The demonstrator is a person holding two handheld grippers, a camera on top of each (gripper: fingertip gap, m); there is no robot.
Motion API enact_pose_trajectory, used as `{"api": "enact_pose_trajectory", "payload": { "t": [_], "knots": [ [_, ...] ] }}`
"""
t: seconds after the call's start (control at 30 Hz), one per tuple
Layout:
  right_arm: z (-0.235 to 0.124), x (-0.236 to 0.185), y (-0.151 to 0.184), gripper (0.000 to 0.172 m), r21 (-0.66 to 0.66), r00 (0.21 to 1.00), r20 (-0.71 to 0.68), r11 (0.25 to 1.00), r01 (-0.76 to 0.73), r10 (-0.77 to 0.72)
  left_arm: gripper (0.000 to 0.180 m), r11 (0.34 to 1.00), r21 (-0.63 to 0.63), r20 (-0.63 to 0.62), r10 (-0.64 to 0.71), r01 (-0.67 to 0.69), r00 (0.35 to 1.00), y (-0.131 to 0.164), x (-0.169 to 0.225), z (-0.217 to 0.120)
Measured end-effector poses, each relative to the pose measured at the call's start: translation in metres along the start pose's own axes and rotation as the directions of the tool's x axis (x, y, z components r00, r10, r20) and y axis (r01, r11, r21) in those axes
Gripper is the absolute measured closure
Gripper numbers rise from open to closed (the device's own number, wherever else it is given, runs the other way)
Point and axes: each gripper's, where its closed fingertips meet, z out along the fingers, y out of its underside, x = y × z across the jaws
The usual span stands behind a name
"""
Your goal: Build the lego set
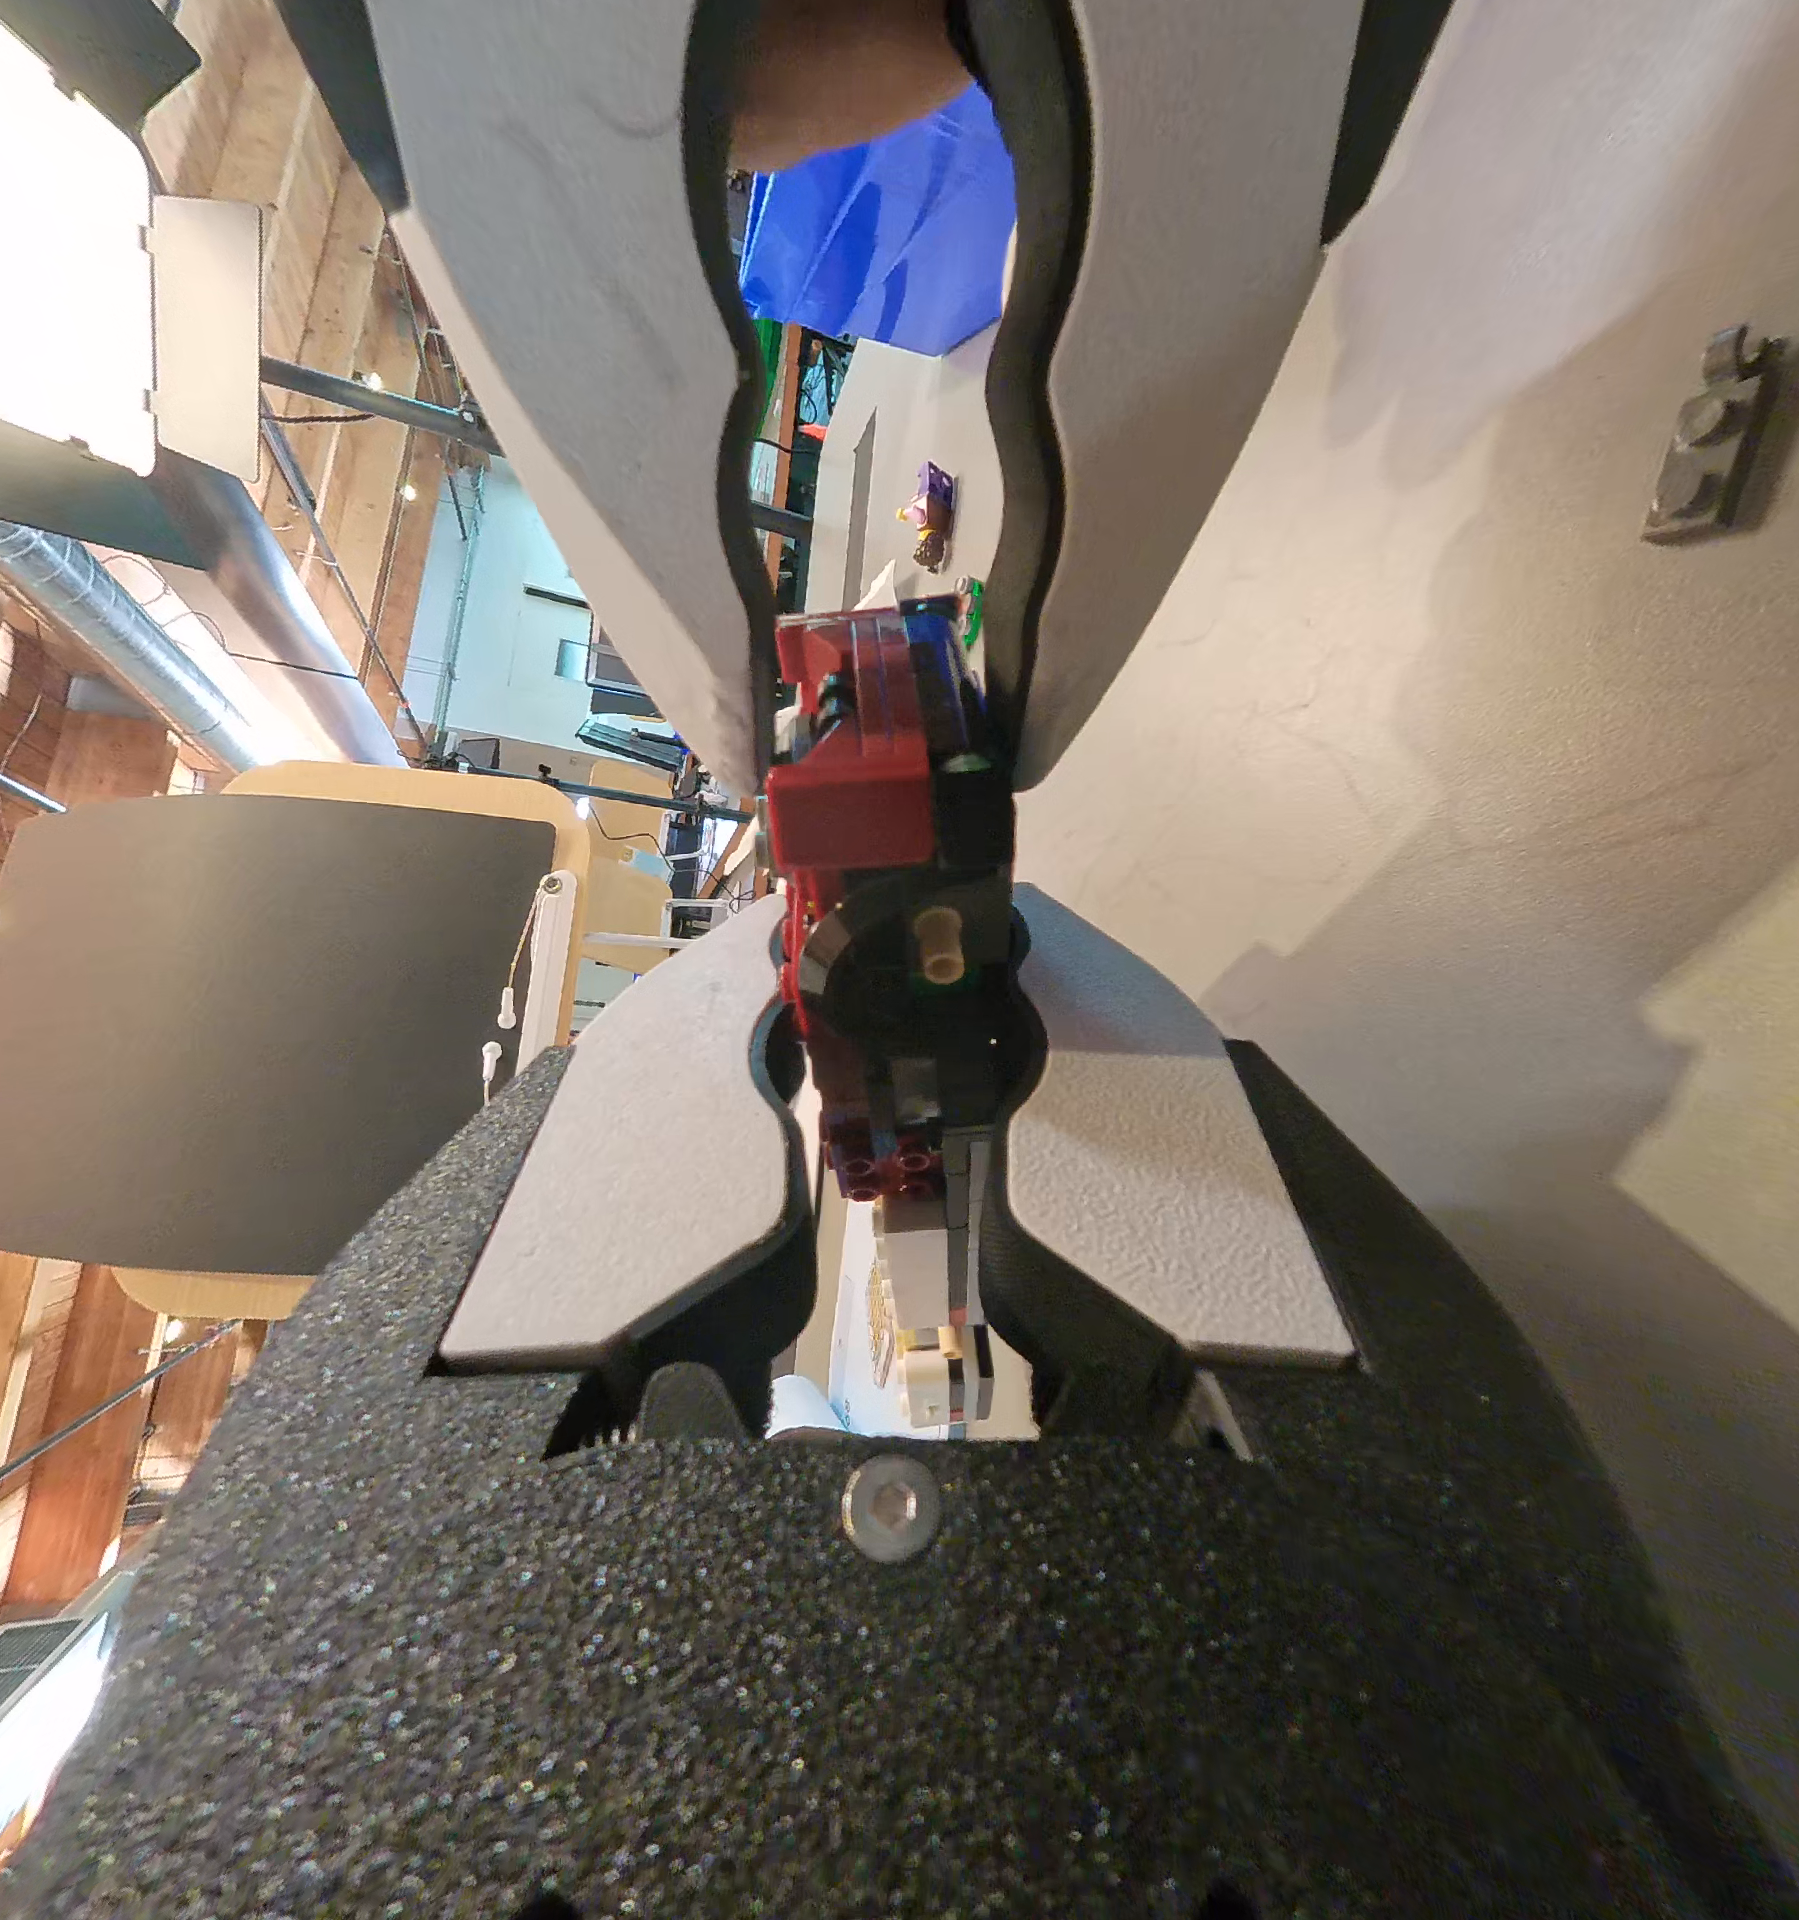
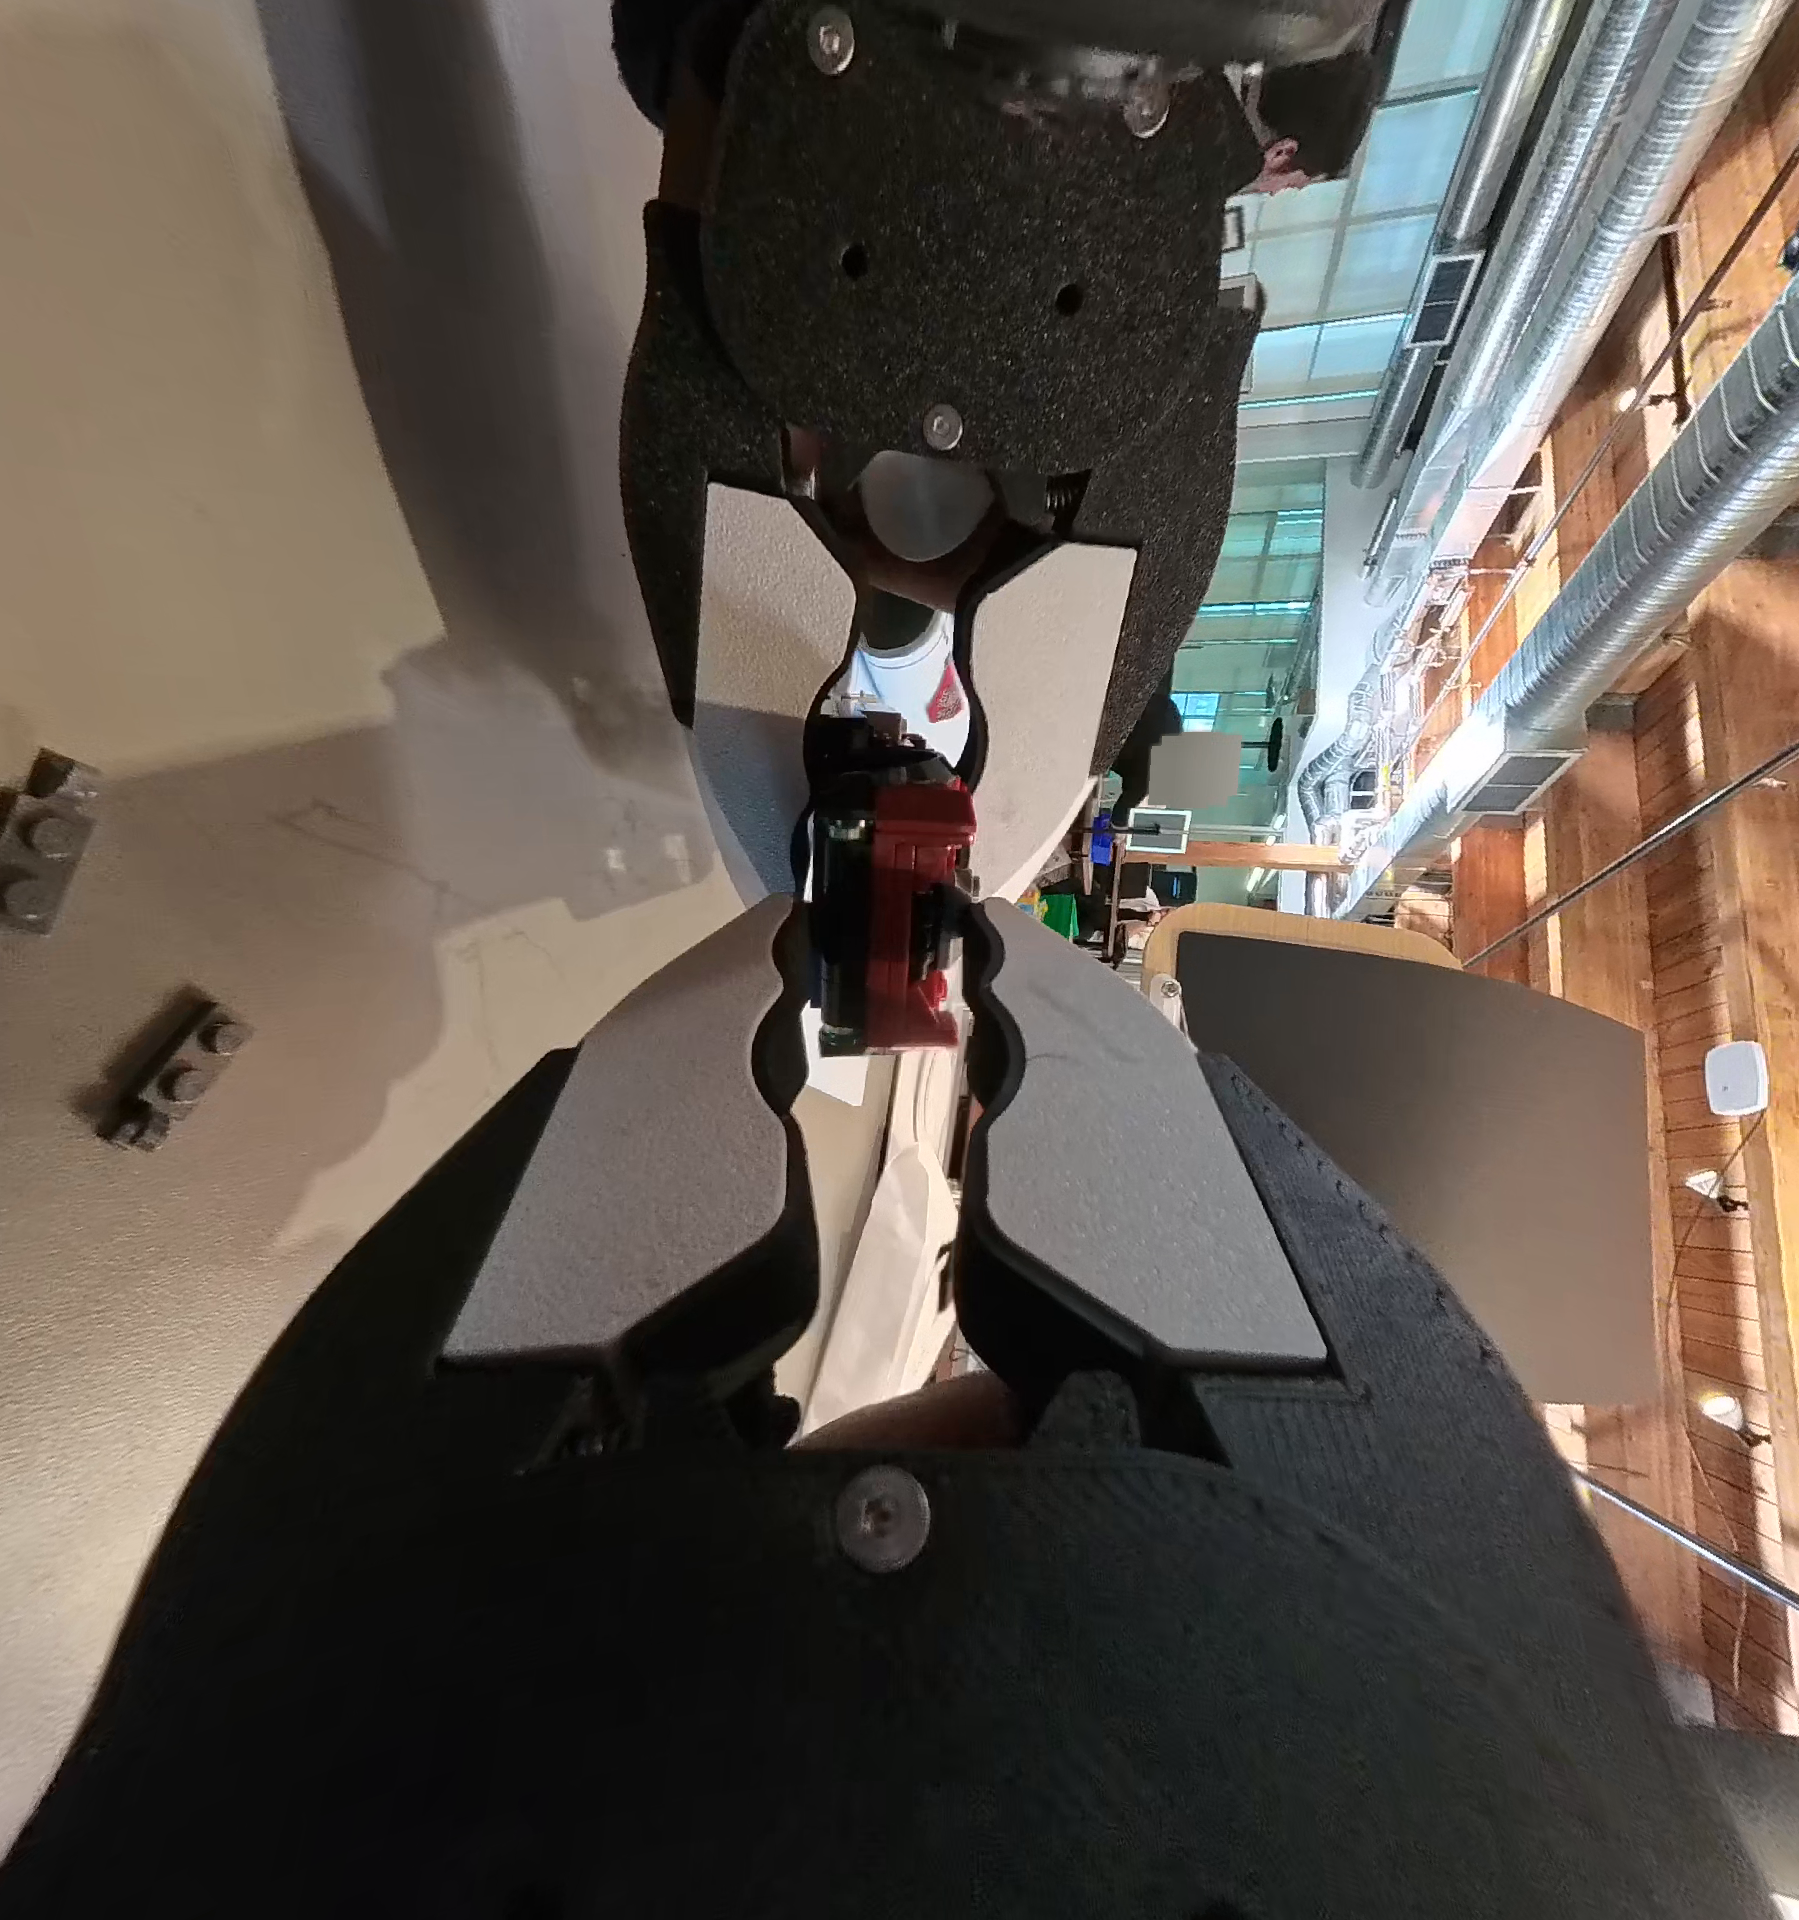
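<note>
Two tools grip one red-and-black toy-brick model (image 1: 879, 831) from opposite ends, holding it in the air beside the pale counter (image 1: 1394, 727). Left tool (image 1: 890, 961) is clenched on the wheel end, right tool (image 2: 879, 935) on the red cab end, pads pressing. Loose grey two-stud plates (image 2: 27, 842) lie apart on the counter, unattached.

Your 2 grippers meet nose to nose, turned sideways. Left gripper (image 1: 890, 997) jaws clamp red-black brick model (image 1: 874, 821); right gripper (image 2: 884, 977) jaws clamp its opposite end.
</note>
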Motion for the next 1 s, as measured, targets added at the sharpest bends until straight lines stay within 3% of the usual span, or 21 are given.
{"api": "enact_pose_trajectory", "payload": {
  "t": [0.23, 0.37, 0.67, 1.0],
  "knots": [
    [0.001, 0.003, 0.0, 0.143, -0.024, 0.997, -0.055, 0.998, -0.056, 0.055, 0.147, 0.998, -0.006, 0.061, 0.057, -0.057, 0.997, 0.002, -0.008, -0.001],
    [0.002, 0.002, 0.004, 0.125, -0.058, 0.996, -0.055, 0.996, -0.068, 0.064, 0.147, 0.99, -0.008, 0.095, 0.142, -0.142, 0.985, -0.001, -0.008, -0.001],
    [0.0, -0.001, -0.001, 0.137, -0.054, 0.998, -0.058, 0.999, -0.002, -0.001, 0.147, 0.957, -0.03, 0.167, 0.289, -0.288, 0.943, -0.007, -0.015, -0.007],
    [0.0, -0.003, -0.001, 0.137, -0.06, 0.998, -0.042, 0.997, 0.04, -0.043, 0.147, 0.949, -0.039, 0.161, 0.315, -0.313, 0.935, -0.005, -0.014, -0.008]
  ]
}}
